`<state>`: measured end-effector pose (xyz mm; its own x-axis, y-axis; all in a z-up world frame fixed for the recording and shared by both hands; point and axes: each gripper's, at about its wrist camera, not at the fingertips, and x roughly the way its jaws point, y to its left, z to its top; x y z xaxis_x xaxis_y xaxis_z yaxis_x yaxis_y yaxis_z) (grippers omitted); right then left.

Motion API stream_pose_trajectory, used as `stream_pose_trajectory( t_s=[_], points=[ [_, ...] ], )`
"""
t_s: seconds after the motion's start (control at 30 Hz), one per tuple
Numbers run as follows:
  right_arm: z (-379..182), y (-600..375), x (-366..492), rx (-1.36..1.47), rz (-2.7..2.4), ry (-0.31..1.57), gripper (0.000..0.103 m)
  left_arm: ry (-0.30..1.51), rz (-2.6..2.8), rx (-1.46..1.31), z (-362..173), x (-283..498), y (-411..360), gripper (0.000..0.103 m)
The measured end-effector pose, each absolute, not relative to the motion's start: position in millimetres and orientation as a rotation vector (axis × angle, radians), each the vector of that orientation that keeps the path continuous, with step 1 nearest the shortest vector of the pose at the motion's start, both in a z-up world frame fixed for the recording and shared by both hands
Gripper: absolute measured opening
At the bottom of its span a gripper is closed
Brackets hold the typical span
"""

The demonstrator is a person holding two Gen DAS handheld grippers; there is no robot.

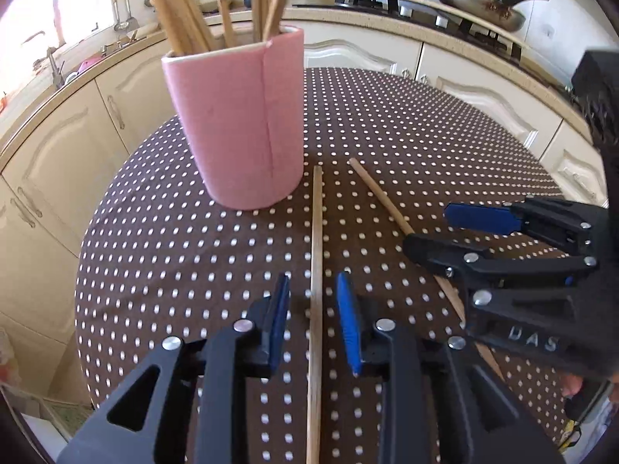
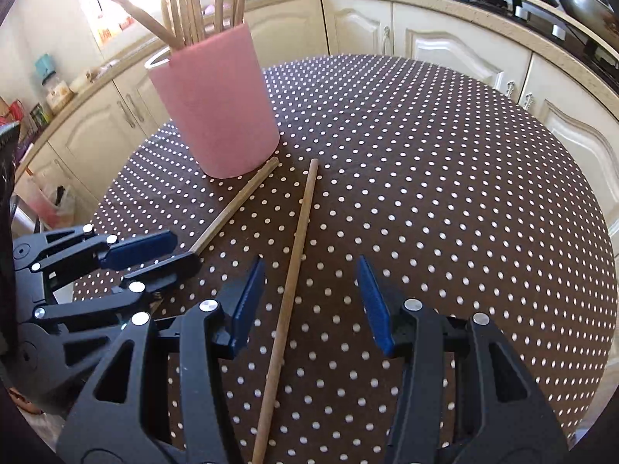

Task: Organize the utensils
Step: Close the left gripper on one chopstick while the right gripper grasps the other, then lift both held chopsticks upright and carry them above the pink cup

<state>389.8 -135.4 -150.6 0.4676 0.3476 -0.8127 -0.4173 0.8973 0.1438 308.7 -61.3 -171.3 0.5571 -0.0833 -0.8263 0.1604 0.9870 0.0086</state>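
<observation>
A pink holder (image 1: 240,127) (image 2: 216,108) with several wooden chopsticks (image 1: 182,11) (image 2: 185,7) upright in it stands on the dotted brown tablecloth (image 1: 387,123) (image 2: 425,154). Two loose chopsticks lie in front of it. The square-edged chopstick (image 1: 316,255) (image 2: 236,205) runs between the pads of my left gripper (image 1: 314,319) (image 2: 185,249), with a gap on each side; the jaws are open. The round chopstick (image 2: 298,239) (image 1: 381,197) lies between the wide-open pads of my right gripper (image 2: 309,303) (image 1: 429,228), closer to its left pad and untouched.
The round table's edge curves close behind the holder and along the left. Cream kitchen cabinets (image 1: 476,89) (image 2: 445,46) ring the table. A stove with pans (image 1: 479,4) is at the back right, and a sink with a tap (image 1: 54,69) is at the far left.
</observation>
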Motion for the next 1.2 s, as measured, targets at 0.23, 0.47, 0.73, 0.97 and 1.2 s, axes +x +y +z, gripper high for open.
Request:
stream_pose_trajectory(
  t_s=[0.23,0.47,0.73,0.97,1.2],
  points=[
    [-150,-117,409,-0.166,0.462,1.048,0.036,0.982,-0.13,0.115,-171,323,-62,0.025],
    [-149,-101,418,-0.269,0.447,1.087,0.014,0.97,-0.144,0.11,-171,323,-65,0.006],
    [-150,-117,417,-0.18,0.479,1.091,0.006,0.964,-0.16,0.082,-169,307,-59,0.006],
    [-139,-133,386,-0.119,0.516,1.05,0.006,0.925,-0.186,0.072,-163,281,-56,0.006],
    [-111,-159,350,-0.05,0.542,0.963,0.006,0.851,-0.223,0.047,-145,249,-47,0.006]
  ],
)
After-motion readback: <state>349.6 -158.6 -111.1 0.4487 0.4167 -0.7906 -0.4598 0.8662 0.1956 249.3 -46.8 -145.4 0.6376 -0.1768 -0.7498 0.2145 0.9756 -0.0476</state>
